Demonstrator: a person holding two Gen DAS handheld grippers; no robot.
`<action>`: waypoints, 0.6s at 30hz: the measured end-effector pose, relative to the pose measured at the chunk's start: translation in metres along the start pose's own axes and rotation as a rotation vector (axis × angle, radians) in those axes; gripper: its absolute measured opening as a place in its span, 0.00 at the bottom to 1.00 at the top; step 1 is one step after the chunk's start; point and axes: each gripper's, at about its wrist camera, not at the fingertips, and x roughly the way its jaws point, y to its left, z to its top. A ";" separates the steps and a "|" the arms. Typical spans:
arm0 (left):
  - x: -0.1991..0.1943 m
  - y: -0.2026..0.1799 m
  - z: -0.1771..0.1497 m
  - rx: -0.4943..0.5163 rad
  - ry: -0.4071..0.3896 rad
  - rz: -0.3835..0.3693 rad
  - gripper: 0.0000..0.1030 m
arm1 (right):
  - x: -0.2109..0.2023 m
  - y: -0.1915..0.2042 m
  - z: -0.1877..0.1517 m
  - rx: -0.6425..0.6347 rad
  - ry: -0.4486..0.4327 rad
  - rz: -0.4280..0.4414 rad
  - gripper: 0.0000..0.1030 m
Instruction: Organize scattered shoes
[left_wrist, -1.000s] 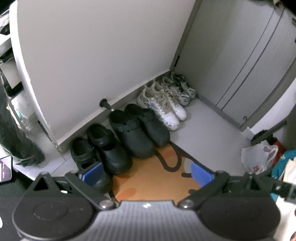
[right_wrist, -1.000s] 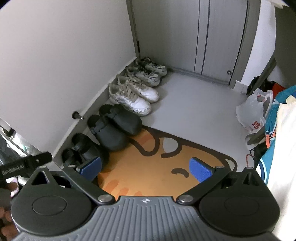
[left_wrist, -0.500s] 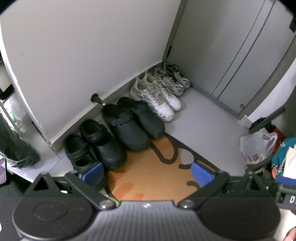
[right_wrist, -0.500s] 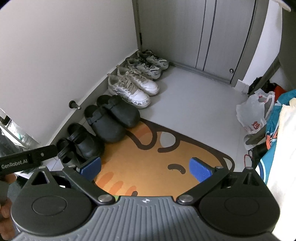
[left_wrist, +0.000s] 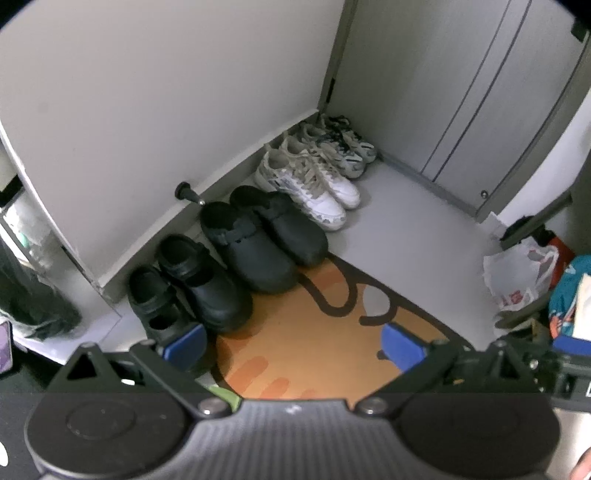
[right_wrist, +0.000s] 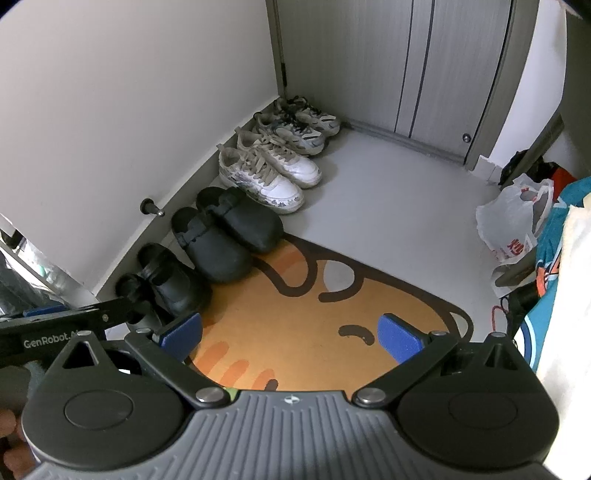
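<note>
Several pairs of shoes stand in a row along the left wall. Nearest are small black clogs (left_wrist: 199, 284) (right_wrist: 166, 280), then larger black clogs (left_wrist: 258, 236) (right_wrist: 229, 229), white sneakers (left_wrist: 314, 184) (right_wrist: 269, 170), and grey-white trainers (left_wrist: 340, 144) (right_wrist: 299, 123) in the corner. My left gripper (left_wrist: 293, 345) is open and empty, held above the orange mat beside the nearest clogs. My right gripper (right_wrist: 290, 332) is open and empty above the mat; the left gripper's body shows at its lower left.
An orange cartoon floor mat (left_wrist: 325, 332) (right_wrist: 314, 317) lies under both grippers. A door stop (left_wrist: 186, 192) (right_wrist: 149, 206) sticks out from the wall. Grey sliding doors (right_wrist: 424, 66) close the far end. A white plastic bag (left_wrist: 521, 273) (right_wrist: 513, 218) and clothes lie at the right.
Both grippers have pulled back and risen a little, so the whole shoe row sits farther away in view. The shoes have not moved. Both grippers stay open.
</note>
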 end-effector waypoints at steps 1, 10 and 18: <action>0.000 0.003 0.000 -0.020 0.004 -0.010 0.99 | 0.001 0.001 0.000 -0.003 0.000 -0.003 1.00; -0.001 0.008 0.002 -0.033 -0.007 0.012 0.99 | -0.001 0.013 -0.001 -0.018 0.001 0.011 1.00; -0.005 0.008 0.002 -0.010 -0.020 0.016 0.99 | -0.001 0.020 -0.002 -0.032 0.003 0.002 1.00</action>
